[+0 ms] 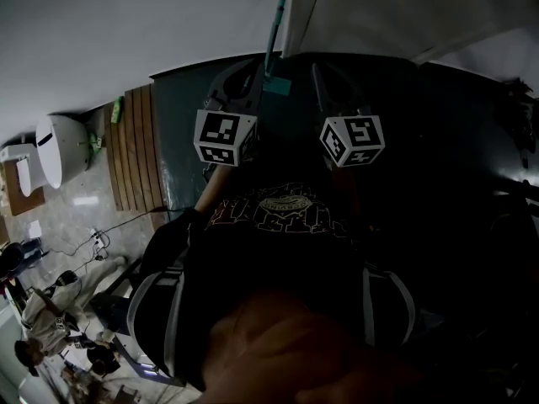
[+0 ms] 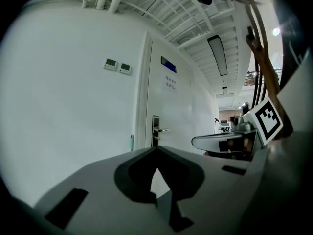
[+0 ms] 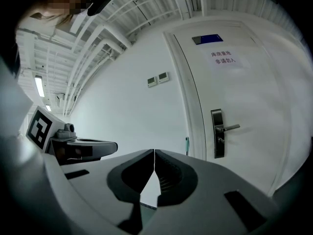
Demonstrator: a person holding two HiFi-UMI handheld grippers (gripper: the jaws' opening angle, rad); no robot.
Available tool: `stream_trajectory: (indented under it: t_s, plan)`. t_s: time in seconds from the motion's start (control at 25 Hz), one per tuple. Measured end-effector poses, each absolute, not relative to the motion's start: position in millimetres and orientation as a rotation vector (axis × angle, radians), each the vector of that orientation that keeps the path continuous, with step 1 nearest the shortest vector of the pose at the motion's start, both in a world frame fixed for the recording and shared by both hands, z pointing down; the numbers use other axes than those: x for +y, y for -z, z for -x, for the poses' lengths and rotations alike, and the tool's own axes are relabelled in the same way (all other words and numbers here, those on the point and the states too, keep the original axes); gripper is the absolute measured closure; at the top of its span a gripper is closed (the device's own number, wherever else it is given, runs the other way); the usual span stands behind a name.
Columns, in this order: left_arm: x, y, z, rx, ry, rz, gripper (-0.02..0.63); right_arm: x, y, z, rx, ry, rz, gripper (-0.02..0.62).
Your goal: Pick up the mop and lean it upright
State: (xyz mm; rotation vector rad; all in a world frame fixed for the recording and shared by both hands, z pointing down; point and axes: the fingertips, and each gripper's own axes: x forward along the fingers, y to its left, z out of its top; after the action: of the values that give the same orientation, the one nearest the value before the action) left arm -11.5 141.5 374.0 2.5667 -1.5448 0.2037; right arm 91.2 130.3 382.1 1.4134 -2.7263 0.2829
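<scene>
We see both shut and empty: left tongs (image 2: 156, 150), right tongs (image 3: 154, 152). The thin teal-handled mop (image 1: 276, 32) stands against the white wall (image 1: 126, 23) by the white door frame (image 1: 305, 7), apart from us. We judge it placed; best we pull straight back without brushing it.

The left grey plastic tongs (image 1: 242, 78) and the right grey plastic tongs (image 1: 333, 82) are held out side by side in front of the person's chest (image 1: 286, 217), near each other but not touching. Both point forward, away from the body. Up close, the left tongs (image 2: 156, 150) have their two jaws pressed together with nothing between them, and the right tongs (image 3: 154, 152) do too.
</scene>
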Motion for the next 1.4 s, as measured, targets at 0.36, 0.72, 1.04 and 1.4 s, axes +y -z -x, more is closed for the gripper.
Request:
stream_trajectory:
  t_s: [0.36,0.72,1.04,1.4]
  plan:
    - [76,-383,47,-1.482,-0.246,-2.611,0.558,61,-391,-50,-2.702,-0.299,-1.456,0.575]
    - [35,-389,66,-1.412,-0.245,-2.614,0.558,21,-407,-31,-2.641,-0.346,-1.49,0.575]
    - [-18,-389,61,-1.416,-0.235,-2.577,0.558,-35,-407,-31,-2.649,-0.359,-1.44,0.575]
    - [-93,-385,44,-1.505,-0.214,-2.531,0.558,-117,-413,-45,-2.679,-0.353,-1.326,0.575]
